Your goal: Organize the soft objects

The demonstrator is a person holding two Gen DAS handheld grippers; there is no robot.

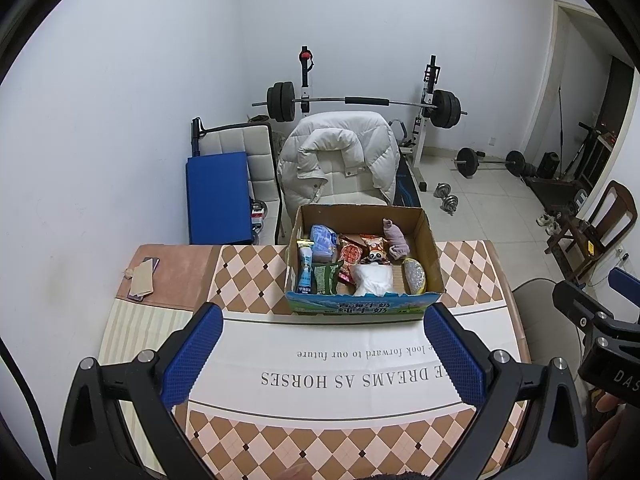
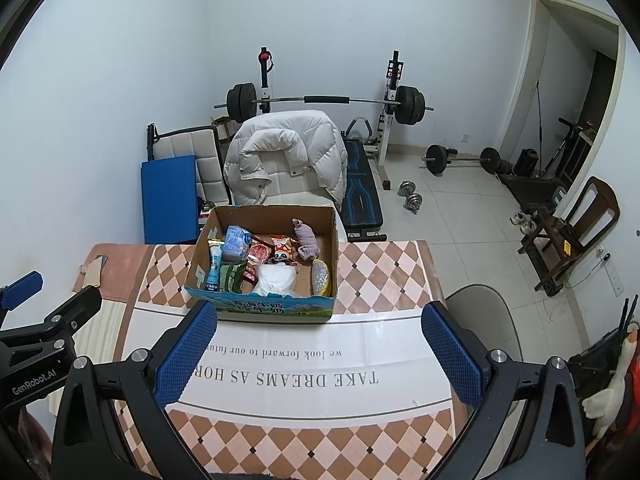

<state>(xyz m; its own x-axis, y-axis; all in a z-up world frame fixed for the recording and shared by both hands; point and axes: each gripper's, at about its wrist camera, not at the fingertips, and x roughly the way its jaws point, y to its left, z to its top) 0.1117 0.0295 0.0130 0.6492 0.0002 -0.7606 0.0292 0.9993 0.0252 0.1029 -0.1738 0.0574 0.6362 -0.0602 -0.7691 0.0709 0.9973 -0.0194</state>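
Observation:
A cardboard box (image 1: 428, 248) (image 2: 200, 264) stands on the far half of the table. It holds a white soft bundle (image 1: 374, 278) (image 2: 278, 278), a mauve rolled sock (image 1: 394, 240) (image 2: 306, 242), a small plush toy (image 1: 376, 255) (image 2: 283, 255), a blue packet (image 1: 323, 240) (image 2: 237, 242), snack packets, a tube and a silver-yellow scrubber (image 1: 414, 275) (image 2: 321, 278). My left gripper (image 1: 322, 354) is open and empty, above the table in front of the box. My right gripper (image 2: 318, 354) is open and empty, also in front of the box.
The table (image 1: 256, 276) (image 2: 384, 276) has a checked cloth with a white printed band. A phone and card (image 1: 143, 278) lie at its far left. A chair with a white puffer jacket (image 1: 340, 156) (image 2: 288, 156) stands behind the box. Weights lie on the floor.

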